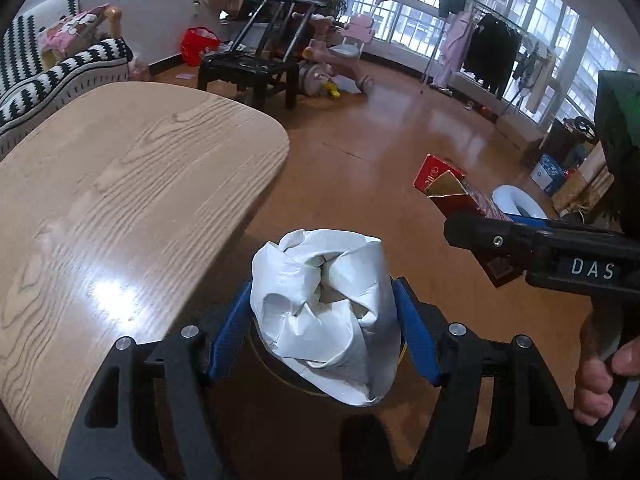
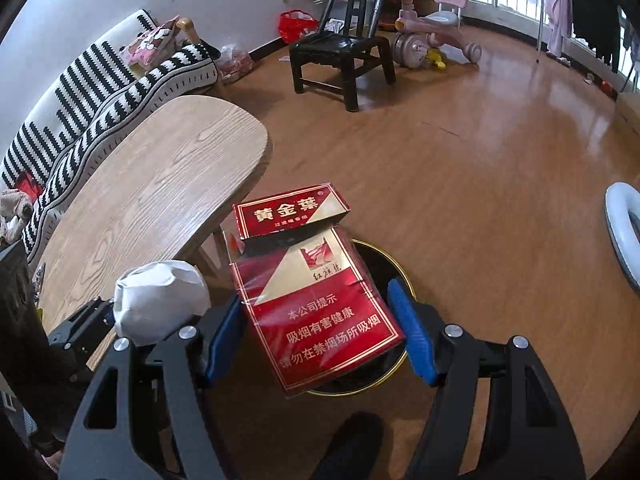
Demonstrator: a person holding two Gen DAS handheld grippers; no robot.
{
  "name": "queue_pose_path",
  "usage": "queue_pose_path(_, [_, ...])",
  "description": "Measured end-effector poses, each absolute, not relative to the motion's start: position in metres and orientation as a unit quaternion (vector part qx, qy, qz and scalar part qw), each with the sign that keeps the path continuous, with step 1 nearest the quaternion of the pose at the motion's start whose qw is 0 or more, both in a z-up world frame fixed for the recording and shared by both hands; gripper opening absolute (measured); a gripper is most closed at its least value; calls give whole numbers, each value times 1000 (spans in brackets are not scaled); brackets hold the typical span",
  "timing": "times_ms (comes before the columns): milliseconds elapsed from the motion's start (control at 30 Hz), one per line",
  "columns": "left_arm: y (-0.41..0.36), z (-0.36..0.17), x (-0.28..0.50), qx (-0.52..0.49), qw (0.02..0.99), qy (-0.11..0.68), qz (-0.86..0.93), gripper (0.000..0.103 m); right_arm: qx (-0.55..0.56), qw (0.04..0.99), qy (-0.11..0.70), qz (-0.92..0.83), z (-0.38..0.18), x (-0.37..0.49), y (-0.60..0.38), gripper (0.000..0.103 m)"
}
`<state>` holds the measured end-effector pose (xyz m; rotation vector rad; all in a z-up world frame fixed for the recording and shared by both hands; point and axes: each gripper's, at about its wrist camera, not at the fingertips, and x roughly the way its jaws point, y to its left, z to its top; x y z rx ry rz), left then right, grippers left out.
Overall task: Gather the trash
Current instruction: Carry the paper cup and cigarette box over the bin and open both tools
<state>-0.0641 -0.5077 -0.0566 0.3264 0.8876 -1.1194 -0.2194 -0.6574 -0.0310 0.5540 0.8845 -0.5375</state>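
At the lower centre of the left wrist view, left gripper (image 1: 324,326) with jaws pinching a crumpled white paper wad (image 1: 326,328), blue pads pressed against its two sides, held above a round black bin with a gold rim (image 1: 402,350) that peeks out behind the wad. To the left of that frame, pale wooden bench (image 1: 120,208), bare on the part in view, its rounded end reaching toward the upper middle. At the right edge, right gripper (image 1: 476,232) reaching in level, a hand (image 1: 600,384) wrapped around its grip at the lower right. In the lower centre of the right wrist view, right gripper (image 2: 316,334) with jaws clamped on a red and gold cigarette pack (image 2: 320,312), lid flipped open toward the upper part of the pack, poised over the bin (image 2: 394,270). Just left of the pack there, the wad (image 2: 160,304), with the bench (image 2: 160,184) behind it. Across the upper frame, black chair (image 2: 344,56) standing on the wooden floor (image 2: 480,160).
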Motion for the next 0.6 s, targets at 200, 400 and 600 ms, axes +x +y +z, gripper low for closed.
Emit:
queue_pose_path(200, [-514,-60,-61,151,740,410,-511,69,262,832,421,-250,-31,-214,-659,68])
queue_pose_path(400, [-518,-62,-60,155,737,412,-513,69,261,833,420,-247,-30,-212,-661,68])
queue_pose_path(600, [-522,-65,-61,160,732,416,-515,78,264,832,418,-251,-32,-213,-662,73])
